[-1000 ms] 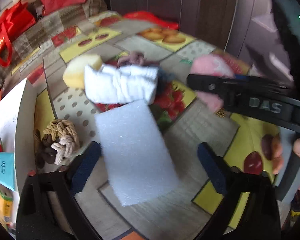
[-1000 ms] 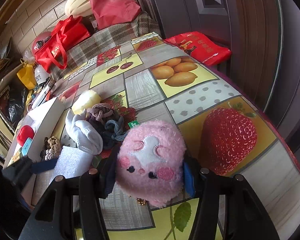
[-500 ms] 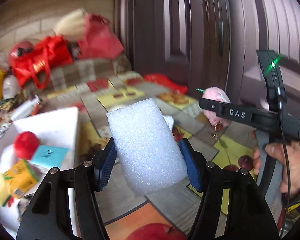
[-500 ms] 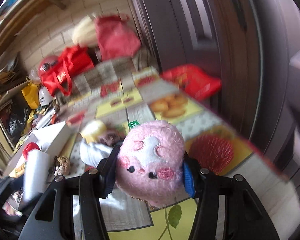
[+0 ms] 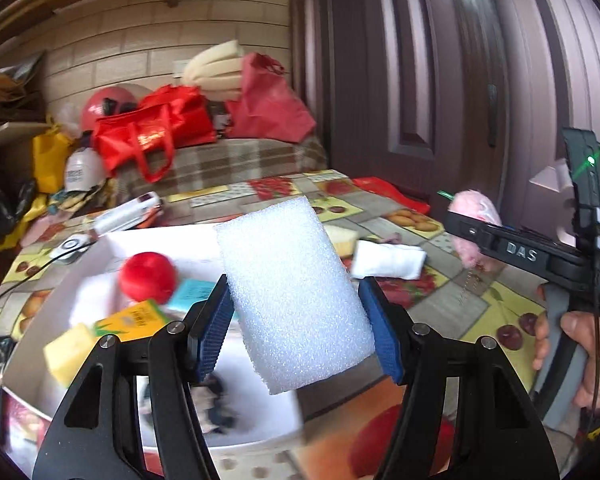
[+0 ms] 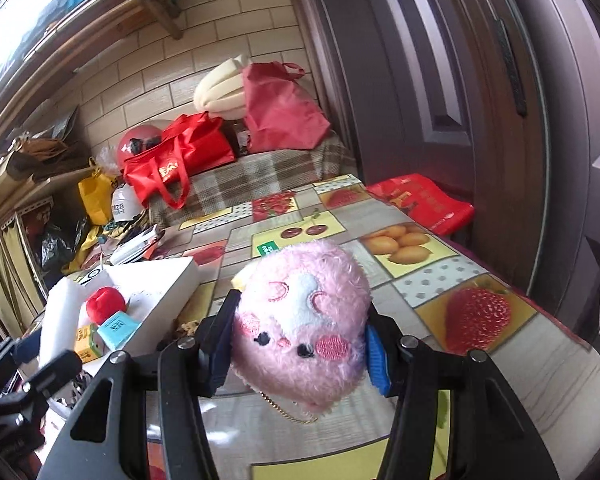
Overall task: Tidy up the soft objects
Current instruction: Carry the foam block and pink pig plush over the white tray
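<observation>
Left hand-held gripper (image 5: pixel 296 320): jaws closed within the last second, now clenched on the white foam block (image 5: pixel 292 300), held above the white box (image 5: pixel 168 240). Right hand-held gripper (image 6: pixel 298 344): clamped on the pink plush toy (image 6: pixel 300 320), clear of the tabletop (image 6: pixel 440 264). Only the left view shows the rolled white cloth (image 5: pixel 388 264) on the tabletop.

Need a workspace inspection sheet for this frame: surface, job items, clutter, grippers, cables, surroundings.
Surface: fruit-print tablecloth on the table.
Job's things: white foam block and pink plush both held aloft; rolled white cloth on the table; white box holds a red plush.
Clutter: cartons in the box, red packet at the table edge.
Grippers: left gripper shut on the foam block; right gripper shut on the plush.
Cables: black cable on the right gripper.
Surroundings: red bags, brick wall, dark door.
</observation>
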Tool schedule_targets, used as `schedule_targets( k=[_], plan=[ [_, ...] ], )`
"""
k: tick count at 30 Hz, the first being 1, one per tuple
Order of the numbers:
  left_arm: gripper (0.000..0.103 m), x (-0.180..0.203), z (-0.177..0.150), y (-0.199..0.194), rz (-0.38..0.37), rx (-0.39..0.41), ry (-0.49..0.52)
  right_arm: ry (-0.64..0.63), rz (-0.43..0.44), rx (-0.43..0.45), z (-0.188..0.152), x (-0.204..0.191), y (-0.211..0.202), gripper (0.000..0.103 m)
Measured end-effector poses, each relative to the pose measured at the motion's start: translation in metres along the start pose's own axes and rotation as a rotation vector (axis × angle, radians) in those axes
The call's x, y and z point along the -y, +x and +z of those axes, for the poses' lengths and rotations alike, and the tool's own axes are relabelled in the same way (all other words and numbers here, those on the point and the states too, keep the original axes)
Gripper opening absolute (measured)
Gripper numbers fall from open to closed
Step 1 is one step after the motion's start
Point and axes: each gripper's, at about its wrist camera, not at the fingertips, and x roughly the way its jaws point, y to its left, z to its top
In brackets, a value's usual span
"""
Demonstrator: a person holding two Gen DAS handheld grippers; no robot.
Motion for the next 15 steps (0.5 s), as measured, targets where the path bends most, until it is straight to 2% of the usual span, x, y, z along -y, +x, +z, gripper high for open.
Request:
schedule_targets(
  k=[15],
  plan=[
    [0.063,-0.061,-0.011,-0.017,0.138,0.01,-0.06,-0.15,0.088,-0.014,-0.012,-0.068,0.01,0.055]
  ],
)
